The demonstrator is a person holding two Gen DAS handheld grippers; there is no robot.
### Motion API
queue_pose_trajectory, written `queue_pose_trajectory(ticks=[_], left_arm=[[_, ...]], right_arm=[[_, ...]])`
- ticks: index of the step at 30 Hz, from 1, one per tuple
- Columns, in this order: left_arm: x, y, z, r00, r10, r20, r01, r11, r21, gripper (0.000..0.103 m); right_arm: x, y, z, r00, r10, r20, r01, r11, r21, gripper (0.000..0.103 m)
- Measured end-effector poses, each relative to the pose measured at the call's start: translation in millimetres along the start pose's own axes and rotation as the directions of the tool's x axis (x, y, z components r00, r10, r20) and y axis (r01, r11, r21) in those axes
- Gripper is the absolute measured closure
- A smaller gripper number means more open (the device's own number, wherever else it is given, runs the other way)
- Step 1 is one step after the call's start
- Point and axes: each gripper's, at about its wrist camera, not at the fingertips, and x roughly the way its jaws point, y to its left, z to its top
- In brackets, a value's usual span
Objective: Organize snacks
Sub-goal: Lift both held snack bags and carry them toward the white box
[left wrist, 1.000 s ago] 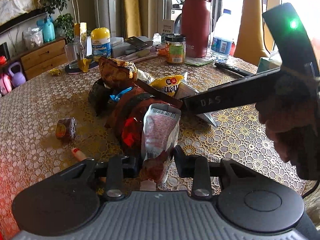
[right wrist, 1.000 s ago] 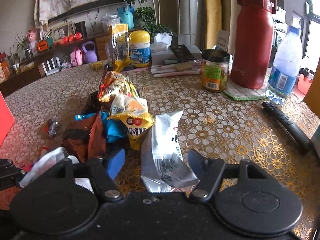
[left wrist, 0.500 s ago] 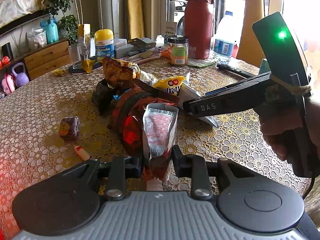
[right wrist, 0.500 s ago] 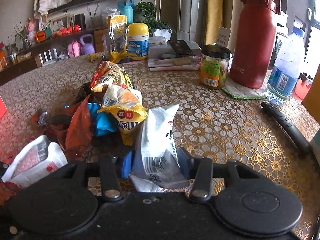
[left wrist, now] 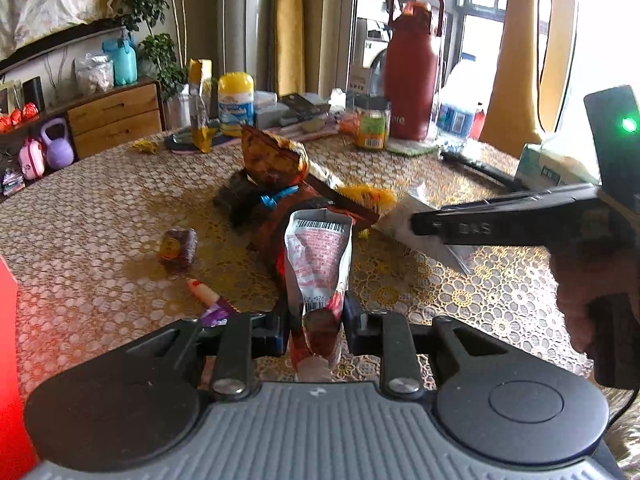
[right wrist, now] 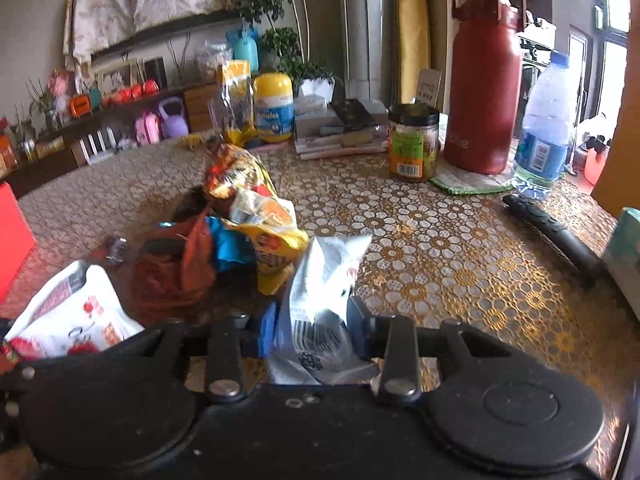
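Lifting both packs clear: left gripper pinches red-and-white foil snack pouch by its lower end; right gripper, jaws just closing, now clamps silver-white crinkly packet. Keep grips firm, raise straight. Heap of mixed wrappers sits just beside on gold lace tablecloth; small brown candy & glass jar nearby, could snag.

"DAS" on the right gripper arm, barcode atop the red-and-white snack packet, barcode on the white packet
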Motion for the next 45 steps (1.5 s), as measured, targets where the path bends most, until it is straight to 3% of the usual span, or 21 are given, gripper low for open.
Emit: queue_pose_trajectory(ticks=[1,11,17,22,28,35,40,45], left_arm=[[-4.4,0.6,-0.1,1.000,0.004,0.007,-0.004,1.000,-0.003,0.078],[-51.2,10.9,-14.1,0.999,0.024,0.049,-0.023,0.999,-0.022,0.078],[-74.2,18.6,-19.5,0.996,0.047,0.075,-0.044,0.998,-0.044,0.078],[-90.3,24.8,-19.6,0.993,0.065,0.102,-0.060,0.997,-0.058,0.078],[-110.7,34.7,-16.4,0.986,0.088,0.142,-0.077,0.994,-0.081,0.078],[-138.8,58.0,-10.6,0.973,0.135,0.188,-0.113,0.986,-0.123,0.078],[-159.4,87.2,-13.0,0.959,0.206,0.193,-0.172,0.969,-0.178,0.078],[-180.4,118.8,-18.5,0.937,0.293,0.189,-0.251,0.943,-0.218,0.078]], right_arm=[[-6.1,1.1,-1.1,1.000,0.006,0.008,-0.006,1.000,0.003,0.082],[-9.3,14.1,-19.2,0.999,-0.026,-0.043,0.024,0.999,-0.035,0.082],[2.6,31.7,-19.3,0.992,-0.093,-0.081,0.079,0.984,-0.159,0.081],[0.7,37.7,-28.1,0.994,-0.102,-0.045,0.091,0.975,-0.203,0.083],[-26.3,34.4,-27.4,0.999,-0.046,-0.010,0.044,0.991,-0.129,0.086],[-75.5,52.6,-1.7,0.993,0.058,0.104,-0.049,0.995,-0.084,0.086],[-103.3,90.8,28.1,0.965,0.181,0.188,-0.156,0.978,-0.141,0.086],[-109.1,137.5,51.8,0.925,0.321,0.202,-0.279,0.936,-0.212,0.086]])
